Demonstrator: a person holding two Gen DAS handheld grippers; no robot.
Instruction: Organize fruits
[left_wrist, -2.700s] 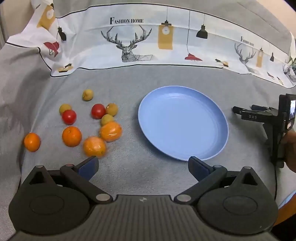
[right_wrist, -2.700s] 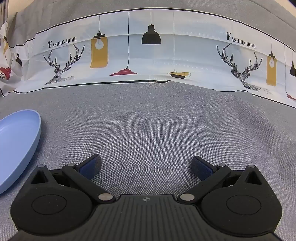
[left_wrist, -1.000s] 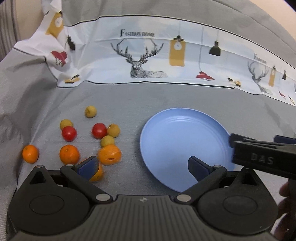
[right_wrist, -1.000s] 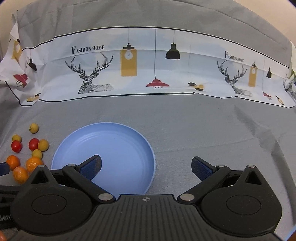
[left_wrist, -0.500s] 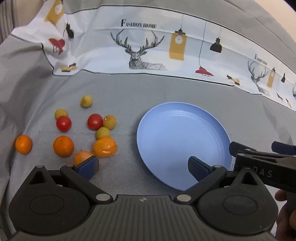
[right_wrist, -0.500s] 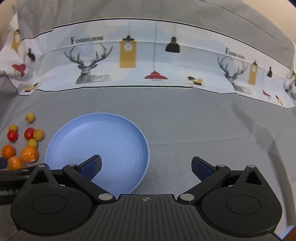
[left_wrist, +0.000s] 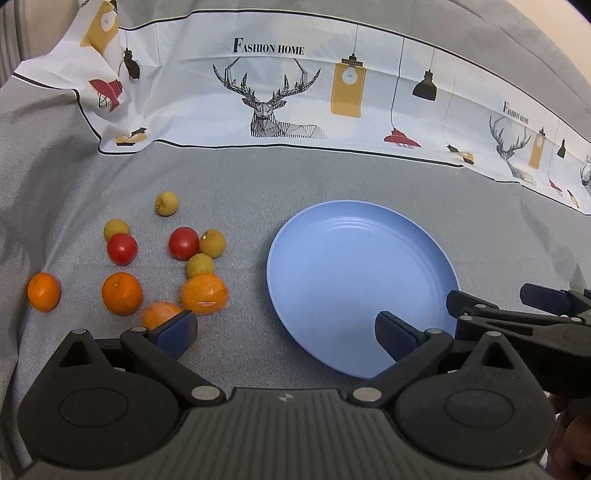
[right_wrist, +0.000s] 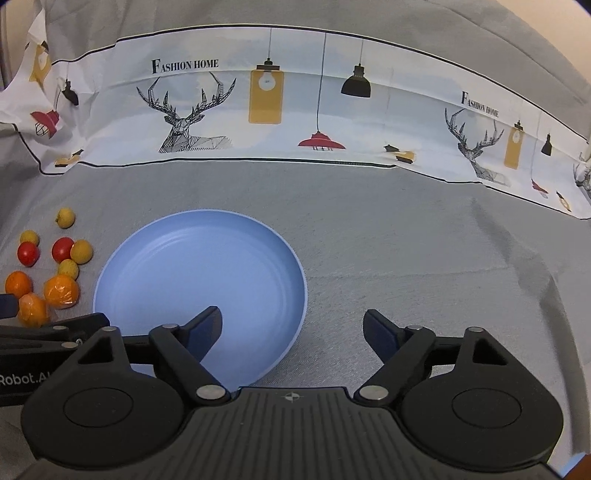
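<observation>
Fruits waiting beside the plate

The fruits (left_wrist: 155, 273) are lying clustered on the grey bench (left_wrist: 240, 177), left of the blue plate (left_wrist: 354, 258) — both the left gripper (left_wrist: 284, 328) and right gripper (right_wrist: 293, 330) are hovering with jaws spread wide, holding nothing.

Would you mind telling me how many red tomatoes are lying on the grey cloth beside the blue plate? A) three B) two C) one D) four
B: in the left wrist view just two red tomatoes show, one at the left of the fruit cluster and another nearer the empty blue plate; the rest of the fruit is orange or yellowish.
</observation>
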